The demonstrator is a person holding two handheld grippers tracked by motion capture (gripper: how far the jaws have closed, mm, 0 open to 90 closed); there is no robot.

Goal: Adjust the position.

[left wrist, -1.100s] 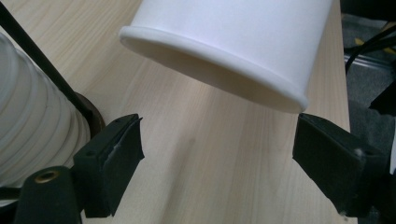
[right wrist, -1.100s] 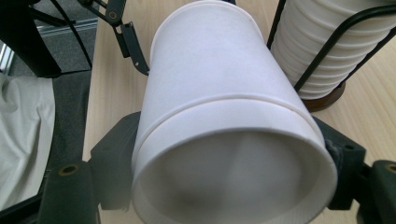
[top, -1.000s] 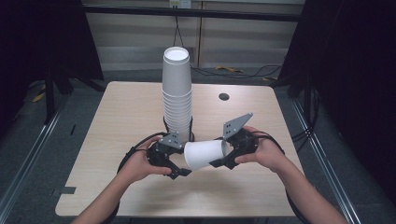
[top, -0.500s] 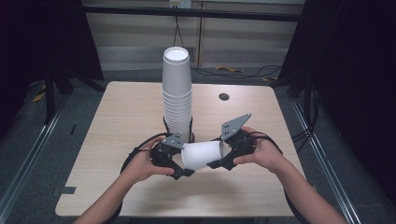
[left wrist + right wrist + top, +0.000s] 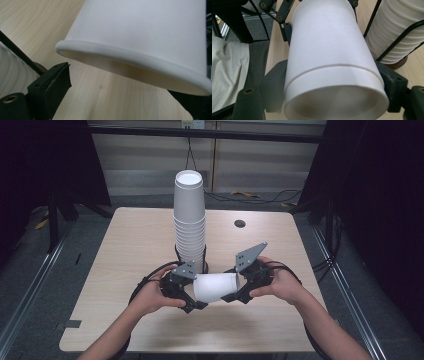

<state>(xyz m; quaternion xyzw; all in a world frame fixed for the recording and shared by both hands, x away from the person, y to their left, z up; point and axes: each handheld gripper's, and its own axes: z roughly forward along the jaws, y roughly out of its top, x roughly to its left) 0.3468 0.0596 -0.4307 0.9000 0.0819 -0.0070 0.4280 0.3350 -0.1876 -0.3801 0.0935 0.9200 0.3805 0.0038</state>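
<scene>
- We have one white paper cup lying on its side in the air, low over the near middle of the table, just in front of the tall stack of paper cups.
- In the right gripper view there seem to be two nested cups: a second rim rings the cup partway along its wall.
- Our right gripper is clamped on the cup's wide end, its pads pressed against both sides of the wall.
- Our left gripper has just been opening; in the left gripper view its jaws stand apart, one pad clear of the cup's rim with bare table between.
- With only one grip left, we judge the main risk to be the cup sagging or twisting in the right jaws, since thin paper gives way under a squeeze.
- Pressing harder could crease the wall or make the rim oval, so it might jam when nested again.
- If the two cups are only loosely nested, the inner one could slide out and roll across the table.
- The stack sits in a black wire holder close behind our hands; a careless swing could knock the column.
- The trailing cables loop near the holder's base and could snag it.
- The table is pale wood grain, with a small dark round hole toward the far right.
- Around it the room is dark, with black curtains at both sides, a grey floor and a pale panelled wall behind.
</scene>
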